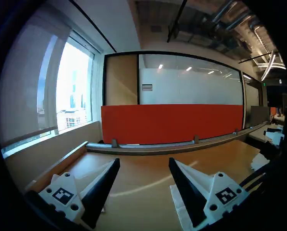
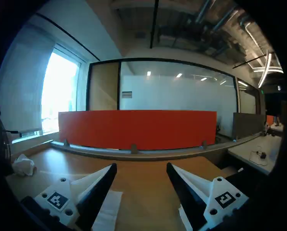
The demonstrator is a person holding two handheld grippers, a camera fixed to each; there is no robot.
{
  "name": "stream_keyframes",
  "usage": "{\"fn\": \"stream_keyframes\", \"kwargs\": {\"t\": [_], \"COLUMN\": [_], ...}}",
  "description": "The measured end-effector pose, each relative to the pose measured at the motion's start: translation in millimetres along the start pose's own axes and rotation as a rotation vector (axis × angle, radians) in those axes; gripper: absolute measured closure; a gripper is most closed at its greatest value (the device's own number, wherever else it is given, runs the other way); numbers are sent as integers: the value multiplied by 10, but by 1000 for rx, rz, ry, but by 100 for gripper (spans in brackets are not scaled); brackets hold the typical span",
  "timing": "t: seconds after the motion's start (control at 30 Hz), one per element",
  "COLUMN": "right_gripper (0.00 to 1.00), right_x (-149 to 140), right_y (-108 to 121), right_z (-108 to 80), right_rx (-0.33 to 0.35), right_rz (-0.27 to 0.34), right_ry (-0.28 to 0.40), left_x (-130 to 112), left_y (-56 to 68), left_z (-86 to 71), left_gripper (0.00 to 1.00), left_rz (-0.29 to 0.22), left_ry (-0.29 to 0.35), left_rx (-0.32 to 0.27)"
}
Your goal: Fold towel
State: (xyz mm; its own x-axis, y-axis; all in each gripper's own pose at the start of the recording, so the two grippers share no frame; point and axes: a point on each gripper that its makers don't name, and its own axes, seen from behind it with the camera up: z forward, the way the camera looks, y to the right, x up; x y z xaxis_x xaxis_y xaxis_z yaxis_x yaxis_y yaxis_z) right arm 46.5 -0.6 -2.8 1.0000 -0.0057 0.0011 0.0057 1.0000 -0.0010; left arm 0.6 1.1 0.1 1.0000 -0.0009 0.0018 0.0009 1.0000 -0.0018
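Left gripper view: we see the left gripper [image 1: 143, 161] held above a wooden desk [image 1: 143, 181], on the near side of the orange divider panel [image 1: 170, 123]. Its two fingers stand wide apart with nothing between them. A flat white towel [image 1: 177, 200] lies on the desk on the near side of the panel, partly beneath the right-hand finger. A crumpled white cloth [image 1: 260, 161] sits closer to the panel, off to its right end.

Right gripper view: the right gripper [image 2: 140, 165] faces the panel [image 2: 137, 129], fingers spread and gripping nothing. We note the towel [image 2: 109, 208] flat on the desk [image 2: 143, 184] beneath the left-hand finger; a further white edge shows beneath the other finger. We cannot tell whether either finger touches the fabric. The crumpled white cloth [image 2: 23, 164] lies near the panel's left end.
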Motion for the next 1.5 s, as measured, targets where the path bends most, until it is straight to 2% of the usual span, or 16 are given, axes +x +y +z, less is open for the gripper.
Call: {"fn": "stream_keyframes", "kwargs": {"t": [0.27,0.4,0.57,0.8,0.97,1.17,1.5], "right_gripper": [0,0,0,0,0,0,0], "right_x": [160,157,99,-93,-210,-371,-920], "right_y": [-76,-157,-332,-517,-619,-644,-687], "right_z": [-25,-57,-97,-143,-175,-173,-253], "right_rx": [26,59,137,240,303,328,369], "right_rz": [-24,-41,-70,-140,-184,-188,-233], "right_ry": [-28,-59,-117,-210,-259,-299,-378], "left_x": [-6,-44,-106,-278,-392,-583,-1079], "left_y": [131,186,310,473,541,626,751], "left_z": [7,7,-5,-43,-50,-54,-91], "left_gripper": [6,6,6,6,6,6,6], "left_rz": [-11,11,46,98,136,161,180], "left_ry": [-47,-79,-126,-205,-238,-270,-334], "left_rx": [-38,-67,-130,-222,-256,-283,-307]}}
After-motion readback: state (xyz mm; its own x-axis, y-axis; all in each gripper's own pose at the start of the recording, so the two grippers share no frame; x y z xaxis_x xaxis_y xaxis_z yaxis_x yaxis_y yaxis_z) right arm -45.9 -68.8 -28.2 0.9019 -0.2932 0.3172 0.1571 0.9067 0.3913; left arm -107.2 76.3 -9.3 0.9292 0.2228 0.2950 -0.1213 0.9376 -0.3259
